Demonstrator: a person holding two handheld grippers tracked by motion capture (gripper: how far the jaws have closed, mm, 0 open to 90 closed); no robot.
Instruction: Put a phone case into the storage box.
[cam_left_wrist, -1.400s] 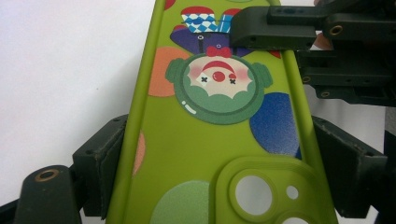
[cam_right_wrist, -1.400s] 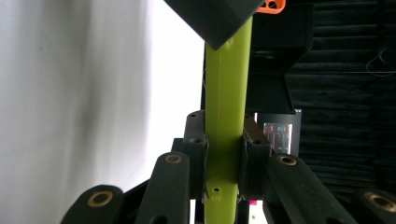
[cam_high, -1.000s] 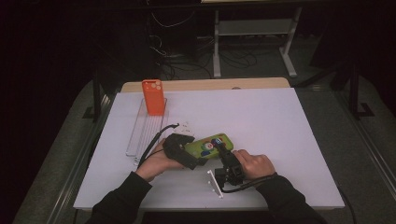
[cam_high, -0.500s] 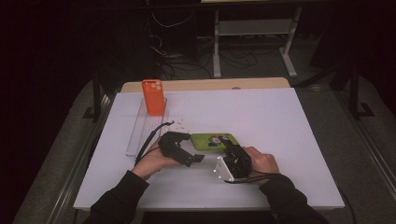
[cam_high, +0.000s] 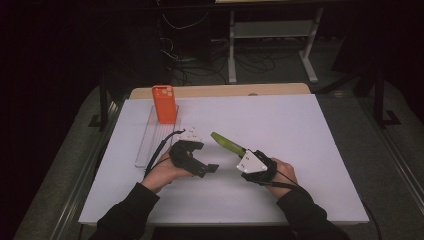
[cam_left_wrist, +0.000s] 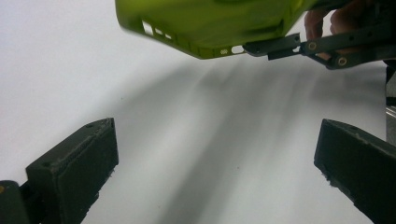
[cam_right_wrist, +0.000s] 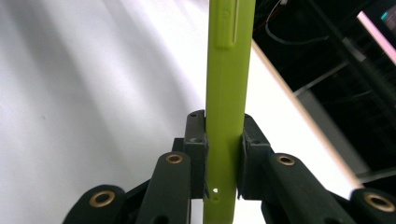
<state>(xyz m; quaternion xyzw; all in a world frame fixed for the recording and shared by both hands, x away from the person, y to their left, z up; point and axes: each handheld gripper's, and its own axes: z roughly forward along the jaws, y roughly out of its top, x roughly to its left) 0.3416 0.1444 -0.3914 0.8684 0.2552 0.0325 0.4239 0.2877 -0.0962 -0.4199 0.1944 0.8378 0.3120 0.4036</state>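
Both pads of the right gripper (cam_right_wrist: 223, 154) pinch the green case (cam_right_wrist: 227, 93) edge-on.

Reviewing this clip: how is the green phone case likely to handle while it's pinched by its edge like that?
The green phone case probably stays stiff: it stands straight out of the right tongs without drooping. It looks like a thin, hollow shell with cutouts, so likely light. Its smooth sides sit in a narrow pinch, so it might twist or slip if bumped.

An orange phone case (cam_high: 165, 103) stands upright in, apparently, a clear tray (cam_high: 145, 145).
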